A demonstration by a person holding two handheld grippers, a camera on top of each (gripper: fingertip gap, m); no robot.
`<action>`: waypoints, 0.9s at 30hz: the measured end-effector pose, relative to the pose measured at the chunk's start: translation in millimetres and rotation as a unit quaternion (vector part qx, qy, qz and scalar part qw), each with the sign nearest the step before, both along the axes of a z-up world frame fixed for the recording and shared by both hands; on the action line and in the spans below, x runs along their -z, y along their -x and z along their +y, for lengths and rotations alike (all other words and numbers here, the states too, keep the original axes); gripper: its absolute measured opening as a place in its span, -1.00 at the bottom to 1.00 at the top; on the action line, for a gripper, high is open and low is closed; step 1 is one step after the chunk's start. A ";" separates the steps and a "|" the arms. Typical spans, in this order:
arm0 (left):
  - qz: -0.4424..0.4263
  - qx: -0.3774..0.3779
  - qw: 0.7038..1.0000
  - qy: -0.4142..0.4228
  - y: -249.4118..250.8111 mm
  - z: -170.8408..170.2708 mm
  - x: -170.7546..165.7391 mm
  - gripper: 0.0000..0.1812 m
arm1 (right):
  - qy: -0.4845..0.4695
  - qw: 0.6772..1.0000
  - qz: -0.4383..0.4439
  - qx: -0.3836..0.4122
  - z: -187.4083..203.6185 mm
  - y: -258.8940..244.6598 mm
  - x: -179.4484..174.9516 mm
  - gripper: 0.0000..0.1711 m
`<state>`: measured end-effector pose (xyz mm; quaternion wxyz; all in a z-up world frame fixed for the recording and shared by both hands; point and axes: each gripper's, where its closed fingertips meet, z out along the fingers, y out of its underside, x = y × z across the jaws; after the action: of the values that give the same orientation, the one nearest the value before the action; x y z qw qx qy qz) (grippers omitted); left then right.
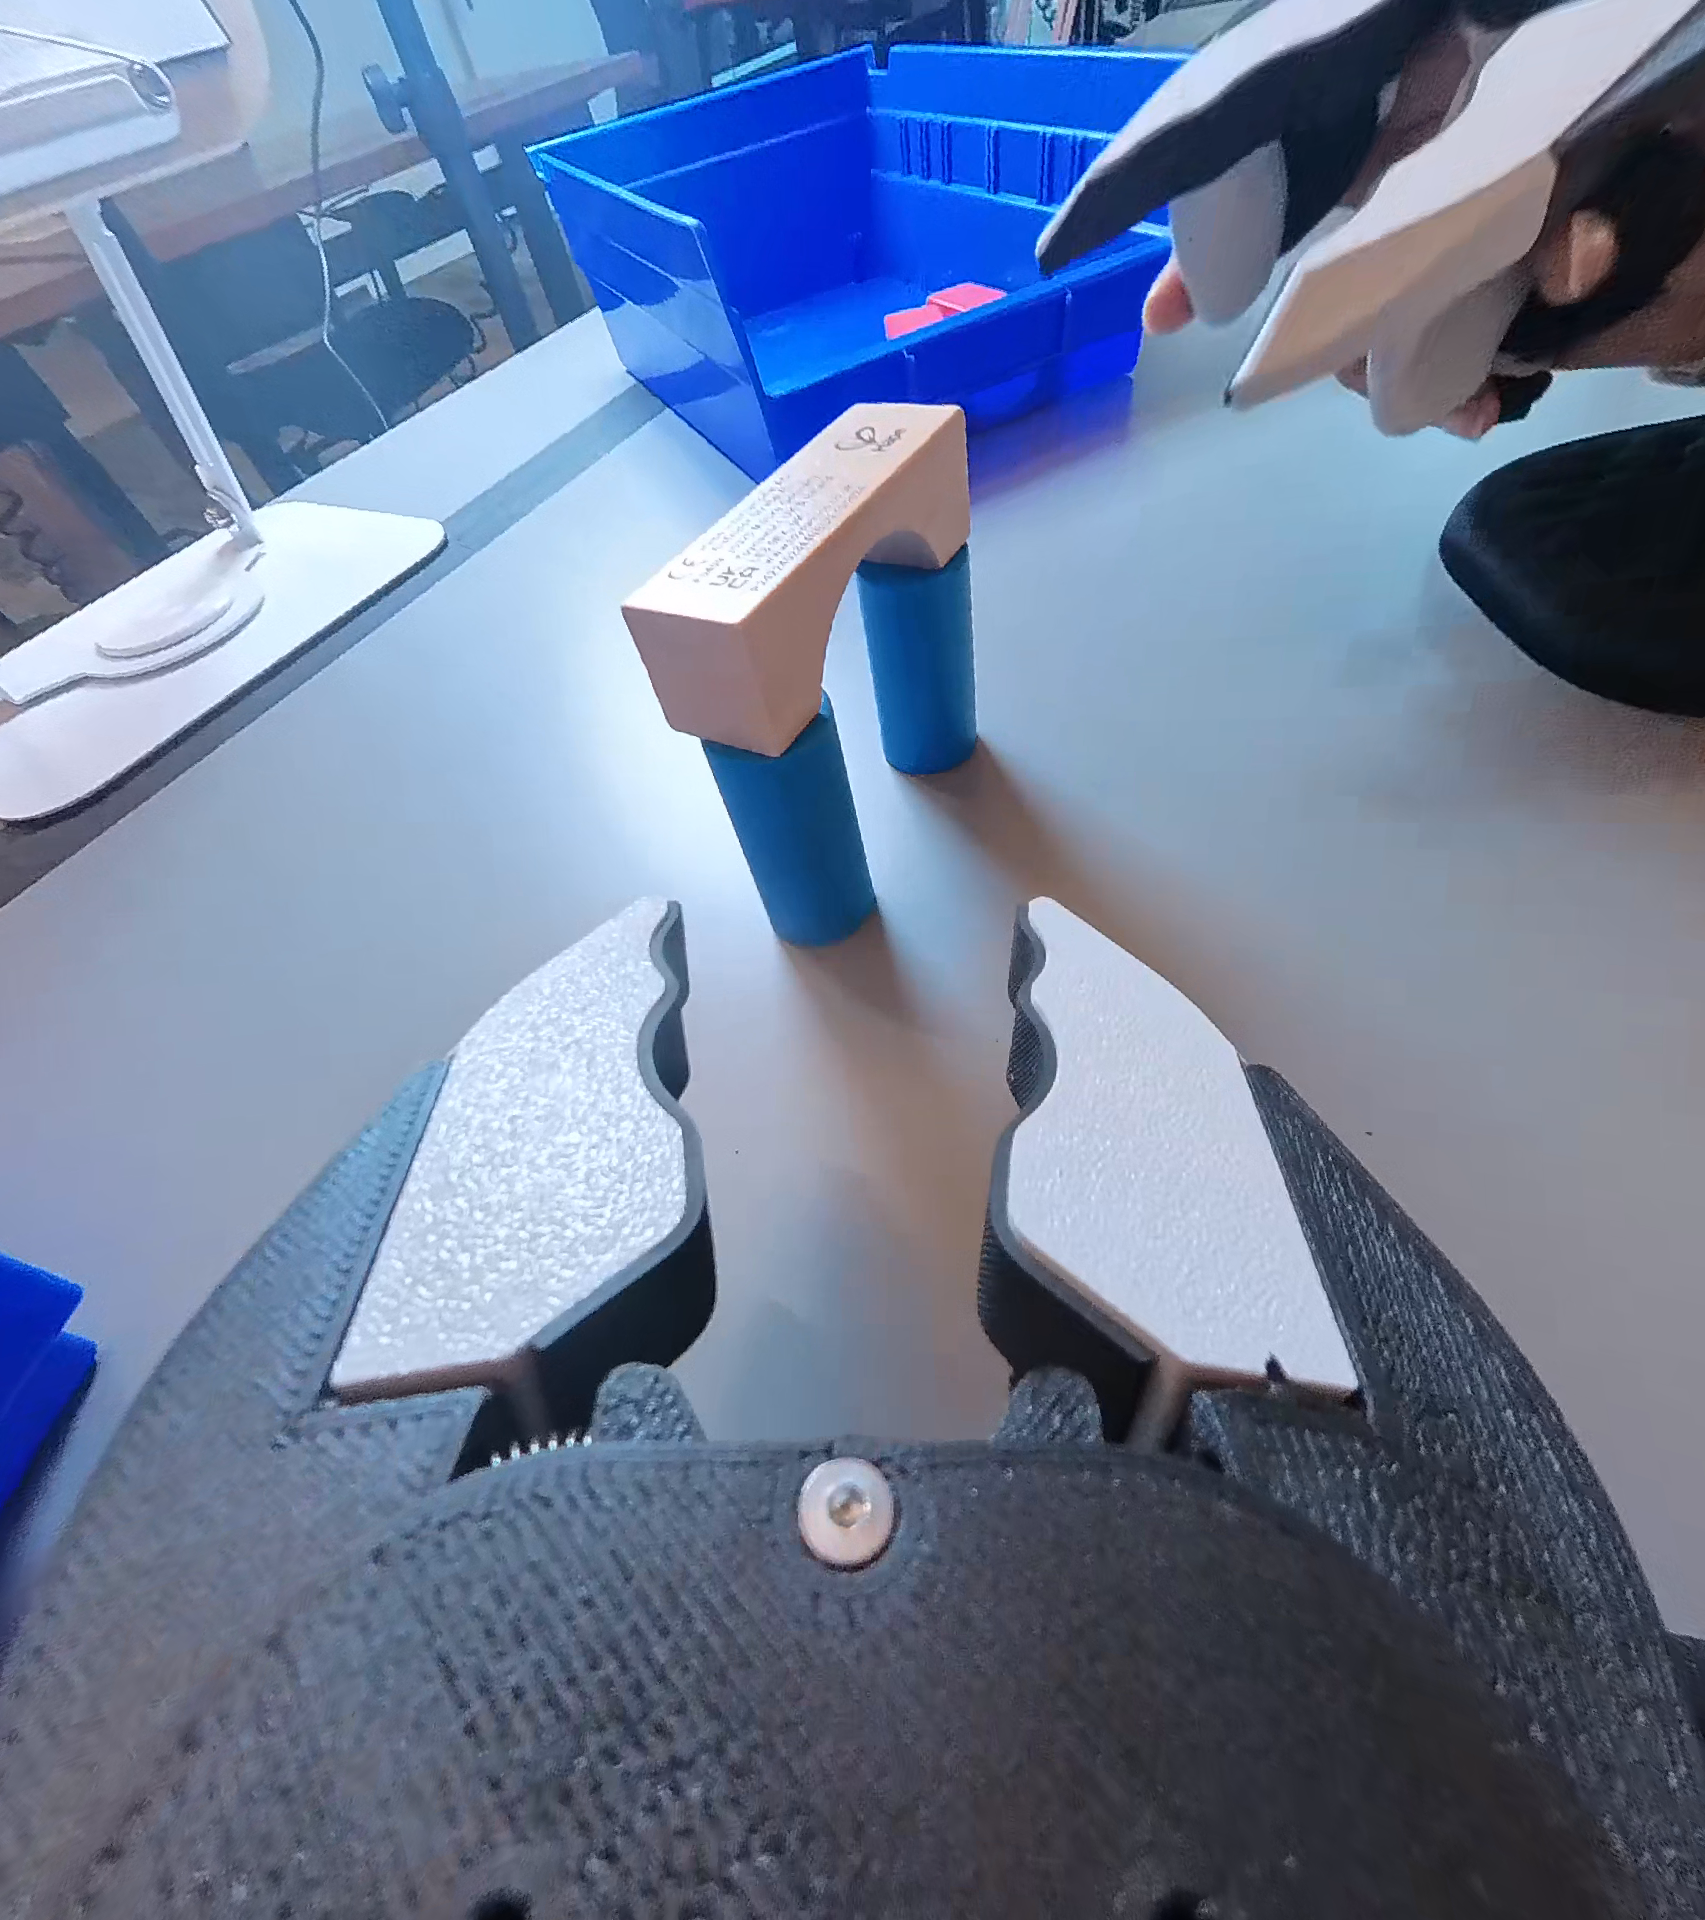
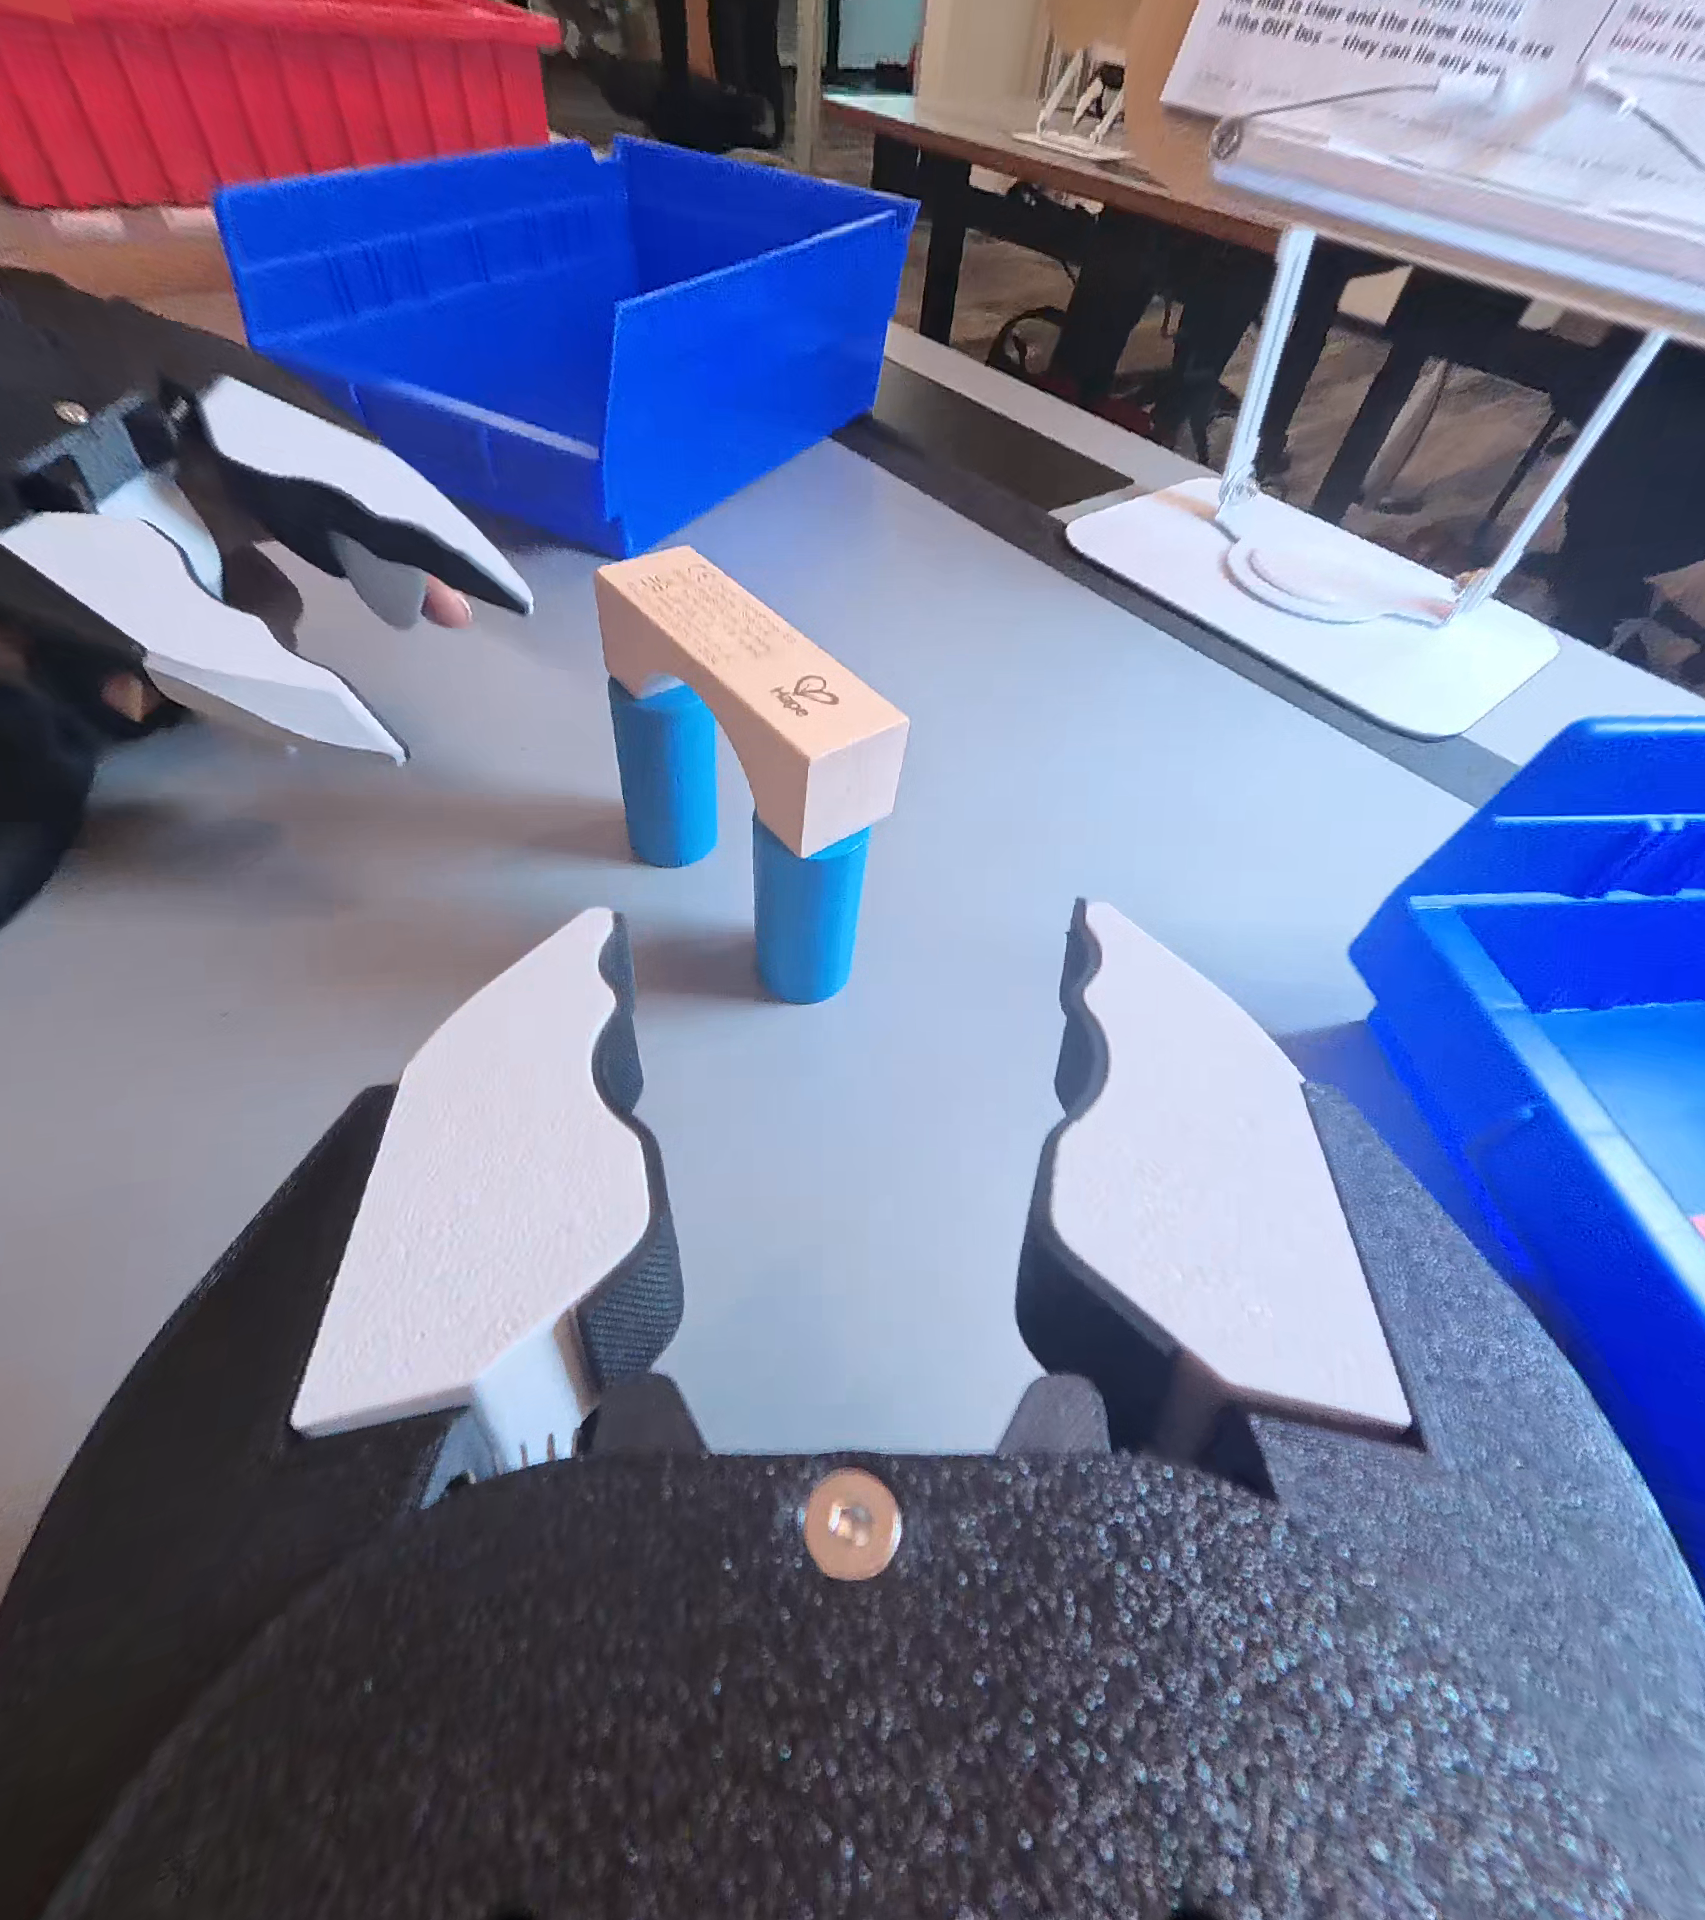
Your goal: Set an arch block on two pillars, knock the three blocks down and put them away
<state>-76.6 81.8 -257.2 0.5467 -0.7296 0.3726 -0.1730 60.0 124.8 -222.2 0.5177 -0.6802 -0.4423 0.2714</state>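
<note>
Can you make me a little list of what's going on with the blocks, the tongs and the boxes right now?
arch block: wooden, resting on both pillars
pillars: two blue cylinders, upright on the grey table
left tongs: open, empty, pointing at the arch
right tongs: open, empty, on the opposite side
blue bin: behind the arch, red pieces inside
second blue bin: contents hidden

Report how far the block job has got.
Done: the arch block sits on both blue pillars. In hand: nothing; the left gripper and right gripper are open and clear. Left: knock them down and bin them.
</note>
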 end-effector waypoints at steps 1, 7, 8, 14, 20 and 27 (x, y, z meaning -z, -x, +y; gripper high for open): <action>0.004 -0.004 1.000 -0.004 1.4 0.9 -0.2 -0.34 | 0.002 1.000 -0.003 0.000 1.2 2.1 3.9 -0.07; -0.002 -0.022 1.000 -0.012 8.7 6.3 -4.0 -0.34 | 0.005 1.000 -0.030 0.002 3.7 3.1 20.0 -0.08; -0.002 -0.022 1.000 -0.009 8.8 6.7 -2.5 -0.34 | 0.005 1.000 -0.030 0.003 4.1 2.4 20.3 -0.08; 0.016 -0.019 1.000 -0.011 6.7 6.3 3.1 -0.34 | 0.009 0.999 -0.030 0.007 7.3 0.1 23.2 -0.08; 0.025 -0.018 0.999 -0.011 4.6 6.2 7.3 -0.34 | 0.013 0.999 -0.033 0.009 7.9 0.1 26.0 -0.08; 0.027 -0.022 0.999 -0.014 6.2 7.3 7.2 -0.34 | 0.025 0.998 -0.049 0.011 8.9 2.6 36.9 -0.06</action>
<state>-82.8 89.1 -264.4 0.5501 -0.7347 0.3729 -0.1361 57.4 133.7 -259.1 0.4813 -0.7104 -0.4526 0.2424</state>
